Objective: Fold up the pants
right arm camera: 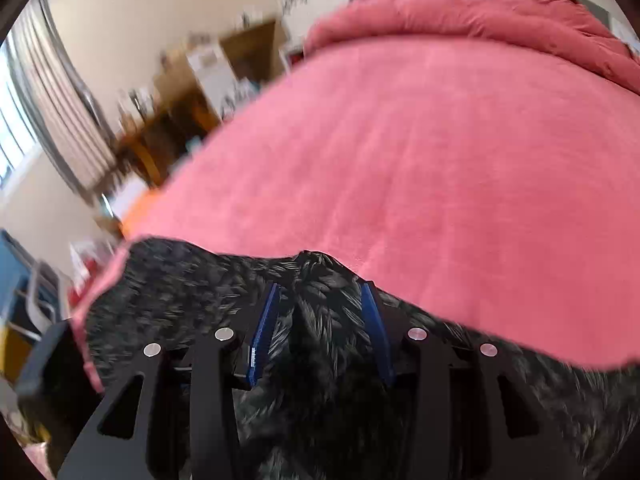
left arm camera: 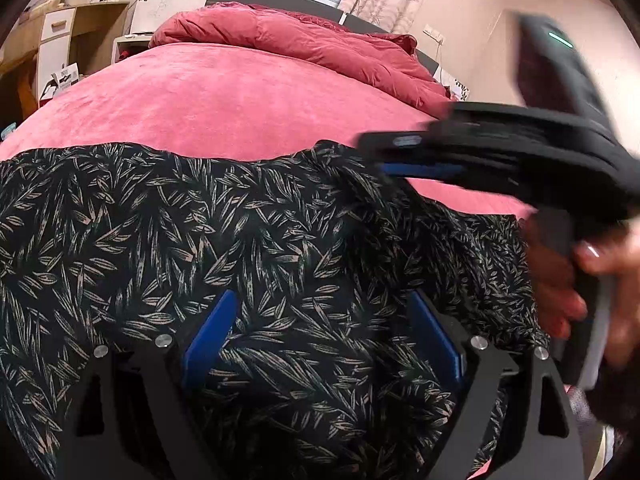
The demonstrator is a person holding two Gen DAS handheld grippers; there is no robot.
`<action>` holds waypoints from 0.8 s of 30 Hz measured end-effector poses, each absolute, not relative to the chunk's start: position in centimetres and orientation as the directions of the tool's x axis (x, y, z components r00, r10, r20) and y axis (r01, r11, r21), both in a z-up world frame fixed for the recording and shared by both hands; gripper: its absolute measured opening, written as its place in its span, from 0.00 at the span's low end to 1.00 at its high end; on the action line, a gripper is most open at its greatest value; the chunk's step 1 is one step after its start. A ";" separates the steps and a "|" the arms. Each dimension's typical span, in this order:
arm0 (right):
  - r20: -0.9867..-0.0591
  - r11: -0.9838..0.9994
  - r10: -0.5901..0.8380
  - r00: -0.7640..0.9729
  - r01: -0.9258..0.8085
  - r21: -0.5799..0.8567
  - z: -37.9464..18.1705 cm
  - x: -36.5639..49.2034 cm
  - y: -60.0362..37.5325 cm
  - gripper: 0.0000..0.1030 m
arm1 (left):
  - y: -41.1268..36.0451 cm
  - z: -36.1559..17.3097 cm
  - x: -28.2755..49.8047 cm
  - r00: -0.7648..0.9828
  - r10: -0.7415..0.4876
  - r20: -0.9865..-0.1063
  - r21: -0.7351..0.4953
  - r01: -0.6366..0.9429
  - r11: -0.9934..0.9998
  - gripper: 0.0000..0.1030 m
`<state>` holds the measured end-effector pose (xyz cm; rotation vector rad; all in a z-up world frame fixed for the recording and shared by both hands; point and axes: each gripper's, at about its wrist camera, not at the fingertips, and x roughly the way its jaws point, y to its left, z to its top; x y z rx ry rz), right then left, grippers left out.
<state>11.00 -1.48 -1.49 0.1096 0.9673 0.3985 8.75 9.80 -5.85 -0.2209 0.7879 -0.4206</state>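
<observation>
Overhead, right gripper [right arm camera: 320, 300] pinching pants [right arm camera: 320, 360]

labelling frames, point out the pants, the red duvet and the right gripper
pants [left arm camera: 280, 232], left wrist view, flat leaf-print cloth
red duvet [left arm camera: 304, 40], left wrist view, bunched middle
right gripper [right arm camera: 320, 292], right wrist view, between its blue fingertips, over a cloth ridge

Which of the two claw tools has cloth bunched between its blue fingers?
The right gripper: a ridge of the leaf-print pants rises between its fingers. The left gripper stands wide open over flat fabric.

soft daylight, fisheye warp, motion blur right view
</observation>
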 end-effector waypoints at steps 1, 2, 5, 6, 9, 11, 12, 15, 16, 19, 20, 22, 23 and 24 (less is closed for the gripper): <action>-0.806 0.928 0.353 0.475 -0.286 0.238 -2.2 11.9 -0.7 0.37 | 9.8 -5.8 8.6 0.627 -0.446 -0.639 -0.347 0.283 0.894 0.84; -0.823 0.926 0.351 0.447 -0.299 0.232 -2.8 12.3 -0.1 0.27 | 9.9 -5.9 8.6 0.625 -0.451 -0.637 -0.353 0.284 0.892 0.84; -0.846 0.910 0.339 0.411 -0.371 0.184 -3.7 12.5 1.4 0.09 | 10.0 -6.2 8.8 0.621 -0.473 -0.625 -0.382 0.285 0.879 0.84; -0.842 0.914 0.325 0.430 -0.373 0.162 -3.7 12.6 1.6 0.09 | 10.1 -6.2 8.7 0.619 -0.477 -0.624 -0.388 0.285 0.876 0.84; -0.824 0.933 0.308 0.475 -0.321 0.163 -4.0 13.7 1.7 0.09 | 10.3 -6.4 9.2 0.616 -0.472 -0.630 -0.384 0.281 0.880 0.84; -0.815 0.937 0.299 0.496 -0.316 0.151 -5.3 14.1 2.1 0.09 | 10.6 -6.5 9.3 0.613 -0.468 -0.637 -0.380 0.278 0.882 0.84; -0.801 0.937 0.299 0.518 -0.321 0.141 -5.6 14.0 2.2 0.09 | 10.6 -6.5 9.2 0.612 -0.468 -0.637 -0.381 0.278 0.882 0.84; -0.761 0.927 0.355 0.543 -0.311 0.210 -5.6 13.8 1.2 0.10 | 10.6 -6.5 9.1 0.612 -0.470 -0.636 -0.384 0.278 0.881 0.84; -0.754 0.917 0.387 0.530 -0.304 0.257 -5.4 13.7 0.4 0.14 | 10.5 -6.5 9.0 0.612 -0.468 -0.637 -0.381 0.278 0.882 0.84; -0.722 0.900 0.435 0.538 -0.221 0.377 -3.7 12.6 -2.2 0.40 | 10.0 -6.1 9.8 0.612 -0.460 -0.644 -0.370 0.277 0.887 0.84; -0.701 0.903 0.419 0.578 -0.185 0.387 -2.7 11.4 -3.5 0.43 | 9.8 -5.9 9.7 0.609 -0.449 -0.654 -0.357 0.275 0.893 0.84; -0.679 0.903 0.409 0.610 -0.162 0.399 -1.4 9.2 -5.5 0.43 | 9.0 -5.2 9.8 0.597 -0.409 -0.690 -0.317 0.259 0.912 0.84; -0.671 0.904 0.403 0.622 -0.156 0.398 -1.1 8.2 -6.3 0.43 | 8.5 -4.7 10.0 0.589 -0.394 -0.706 -0.306 0.248 0.919 0.85; -0.665 0.909 0.388 0.638 -0.145 0.391 -0.7 7.0 -7.4 0.43 | 8.2 -4.3 10.1 0.577 -0.386 -0.720 -0.304 0.238 0.922 0.85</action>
